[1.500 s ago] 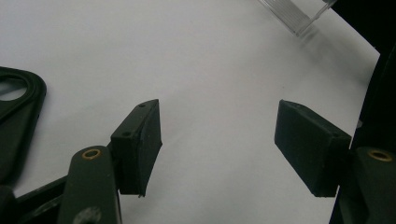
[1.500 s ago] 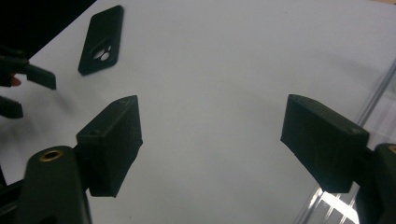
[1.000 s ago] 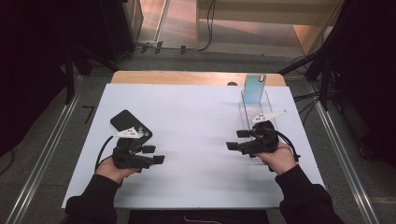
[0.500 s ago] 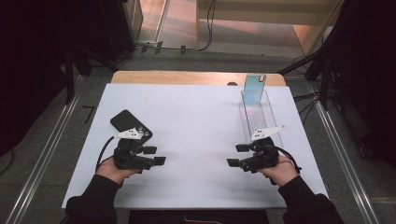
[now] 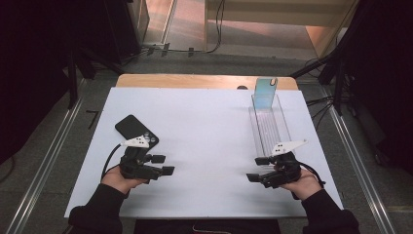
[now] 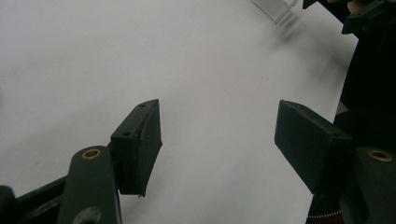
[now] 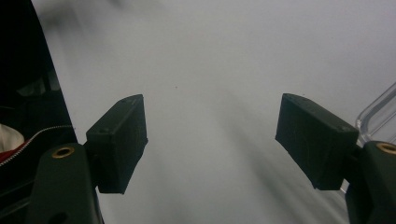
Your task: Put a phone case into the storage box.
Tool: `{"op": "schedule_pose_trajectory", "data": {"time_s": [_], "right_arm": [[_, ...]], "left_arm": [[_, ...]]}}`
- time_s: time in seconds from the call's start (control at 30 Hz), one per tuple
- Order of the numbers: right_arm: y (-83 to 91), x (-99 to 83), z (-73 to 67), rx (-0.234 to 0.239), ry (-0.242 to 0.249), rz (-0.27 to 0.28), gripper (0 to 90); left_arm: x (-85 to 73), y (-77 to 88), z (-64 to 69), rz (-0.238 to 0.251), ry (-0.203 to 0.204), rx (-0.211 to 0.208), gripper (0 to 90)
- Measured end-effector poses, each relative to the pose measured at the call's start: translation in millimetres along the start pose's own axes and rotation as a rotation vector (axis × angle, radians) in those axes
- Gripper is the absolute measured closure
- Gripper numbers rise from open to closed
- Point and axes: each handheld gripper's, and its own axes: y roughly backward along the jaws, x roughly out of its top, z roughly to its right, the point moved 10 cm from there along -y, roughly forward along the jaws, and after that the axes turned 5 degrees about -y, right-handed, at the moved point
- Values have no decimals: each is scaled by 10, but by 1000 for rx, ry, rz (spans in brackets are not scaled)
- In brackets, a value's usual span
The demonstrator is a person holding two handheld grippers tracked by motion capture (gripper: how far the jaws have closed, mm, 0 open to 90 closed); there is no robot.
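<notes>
Left gripper (image 5: 163, 165): held low over the white table (image 5: 204, 141) at its near-left part, jaws pointing toward the table's middle; in the left gripper view its jaws stand wide apart with bare table surface between the pads, nothing held or touched. Black phone (image 5: 136, 131): lies flat on the table just beyond the left gripper, partly under its grey plate, not between the jaws. Right gripper (image 5: 258, 169): held low at the near-right part, jaws pointing toward the middle; in the right gripper view its jaws stand wide apart, empty, bare table between them. Clear tray (image 5: 269, 127): long, lies just beyond the right gripper; its near end shows beside the right jaw (image 7: 378, 114). Iridescent phone case (image 5: 265, 93): stands upright at the tray's far end.
</notes>
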Motion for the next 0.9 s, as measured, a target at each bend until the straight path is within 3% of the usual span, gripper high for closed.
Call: {"op": "schedule_pose_trajectory", "data": {"time_s": [0.23, 0.43, 0.63, 0.9], "right_arm": [[-23, -13, -13, 3, 1, -12, 227], [-23, -16, 0, 1, -2, -13, 228], [-31, -18, -7, 3, 3, -16, 227], [-39, -10, 0, 2, -2, -17, 228]], "left_arm": [[2, 18, -16, 2, 2, 0, 321], [19, 67, -86, 2, -14, 38, 310], [24, 171, -273, -13, 16, 98, 255], [109, 300, -561, -6, 61, 156, 284]]}}
